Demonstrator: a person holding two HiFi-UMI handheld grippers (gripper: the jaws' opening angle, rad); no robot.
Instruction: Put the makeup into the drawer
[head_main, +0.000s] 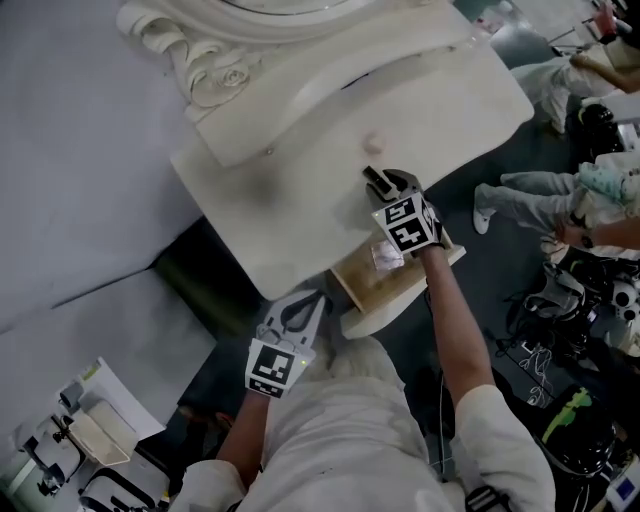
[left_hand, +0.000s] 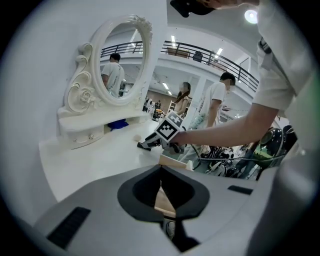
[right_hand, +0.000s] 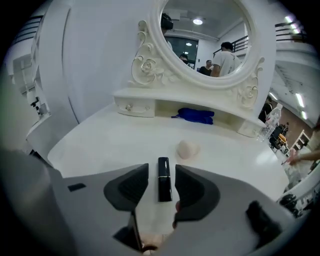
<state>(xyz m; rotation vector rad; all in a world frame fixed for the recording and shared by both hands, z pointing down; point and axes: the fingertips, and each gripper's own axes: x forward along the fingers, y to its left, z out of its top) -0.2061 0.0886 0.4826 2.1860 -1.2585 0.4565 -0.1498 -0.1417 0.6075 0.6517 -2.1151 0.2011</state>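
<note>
A black lipstick (right_hand: 163, 185) lies on the white dressing table (head_main: 300, 215), pointing away from me. My right gripper (right_hand: 161, 172) stands open over it with a jaw on either side and a gap at each, so neither jaw touches it. A pale makeup sponge (right_hand: 188, 148) sits just beyond it, and shows in the head view as the sponge (head_main: 374, 142). The wooden drawer (head_main: 372, 296) is pulled out below the table's edge, under my right gripper (head_main: 380, 182). My left gripper (head_main: 318, 300) is shut and empty, just left of the drawer (left_hand: 172, 161).
An ornate oval mirror (right_hand: 205, 40) stands at the back with a low shelf holding a blue cloth (right_hand: 194, 115) and small drawers (right_hand: 132, 107). Something clear (head_main: 386, 256) lies in the open drawer. People and cabled gear (head_main: 580, 330) fill the floor at right.
</note>
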